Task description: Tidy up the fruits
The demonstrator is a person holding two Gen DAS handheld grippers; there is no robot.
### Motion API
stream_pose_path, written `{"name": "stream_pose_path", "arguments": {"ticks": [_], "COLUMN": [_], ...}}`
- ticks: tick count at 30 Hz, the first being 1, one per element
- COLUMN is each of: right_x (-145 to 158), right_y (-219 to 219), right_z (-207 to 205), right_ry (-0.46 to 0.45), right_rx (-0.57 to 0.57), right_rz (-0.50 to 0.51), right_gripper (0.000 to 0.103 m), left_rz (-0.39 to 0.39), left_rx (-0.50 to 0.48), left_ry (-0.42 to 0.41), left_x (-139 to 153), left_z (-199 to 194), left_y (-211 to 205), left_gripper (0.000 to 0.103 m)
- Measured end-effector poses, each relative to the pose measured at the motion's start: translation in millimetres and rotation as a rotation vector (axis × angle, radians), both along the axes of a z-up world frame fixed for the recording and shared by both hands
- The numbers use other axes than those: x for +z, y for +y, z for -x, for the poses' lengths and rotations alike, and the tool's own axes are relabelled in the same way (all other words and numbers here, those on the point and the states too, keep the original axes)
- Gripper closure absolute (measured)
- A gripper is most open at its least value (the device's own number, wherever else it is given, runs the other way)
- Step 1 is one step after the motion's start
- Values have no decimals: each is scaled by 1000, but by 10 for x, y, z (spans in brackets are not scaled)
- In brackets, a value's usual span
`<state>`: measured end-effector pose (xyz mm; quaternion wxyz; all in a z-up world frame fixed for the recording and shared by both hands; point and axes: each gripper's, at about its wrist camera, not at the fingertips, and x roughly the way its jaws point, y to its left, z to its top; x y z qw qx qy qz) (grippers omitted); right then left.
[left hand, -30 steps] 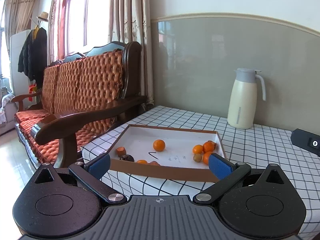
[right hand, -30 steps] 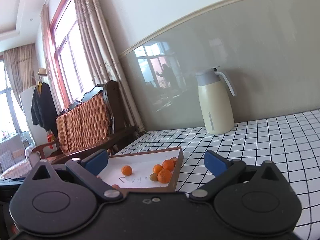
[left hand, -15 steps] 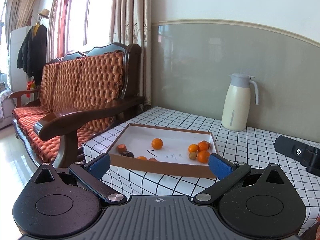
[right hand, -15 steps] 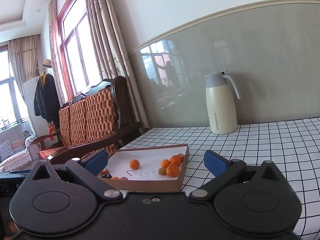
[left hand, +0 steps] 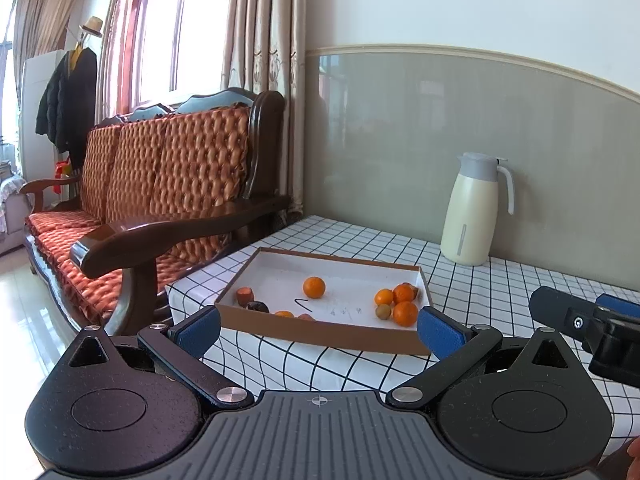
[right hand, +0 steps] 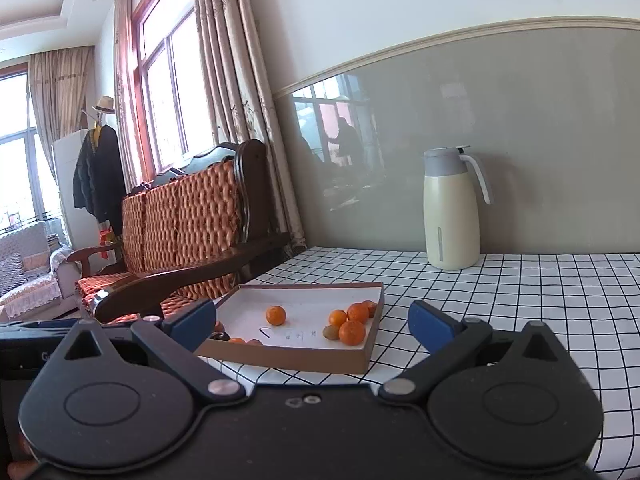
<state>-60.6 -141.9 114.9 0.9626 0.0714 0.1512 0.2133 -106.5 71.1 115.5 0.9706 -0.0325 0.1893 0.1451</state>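
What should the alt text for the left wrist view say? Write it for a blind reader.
A shallow brown cardboard tray of small orange fruits sits on a black-and-white checked tablecloth, seen between the open blue-padded left gripper. A cream thermos jug stands by the wall, a wooden sofa at left, the right gripper at the right edge.

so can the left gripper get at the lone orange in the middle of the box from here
Probably yes: the left gripper is open, the box is shallow with no lid, and the lone orange sits apart from other fruit.
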Motion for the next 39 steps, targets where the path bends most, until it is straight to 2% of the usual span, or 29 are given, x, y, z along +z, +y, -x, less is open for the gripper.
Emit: {"name": "stream_pose_path", "arguments": {"ticks": [11,34,39], "right_x": [-121,-147,-150], "right_y": [-53,-1,-2], "right_z": [-40,-54,-52], "right_ry": [47,53,56], "right_rx": [-100,-82,-82], "right_rz": [33,47,39], "right_gripper": [6,6,6], "left_rz": [2,6,30], "left_rx": [-9,-24,-54], "left_ry": [21,31,-5], "left_x": [-93,-145,-166], "left_z": [-36,-53,-20], "left_y": [-3,-45,-34], "left_gripper": [0,0,0]}}
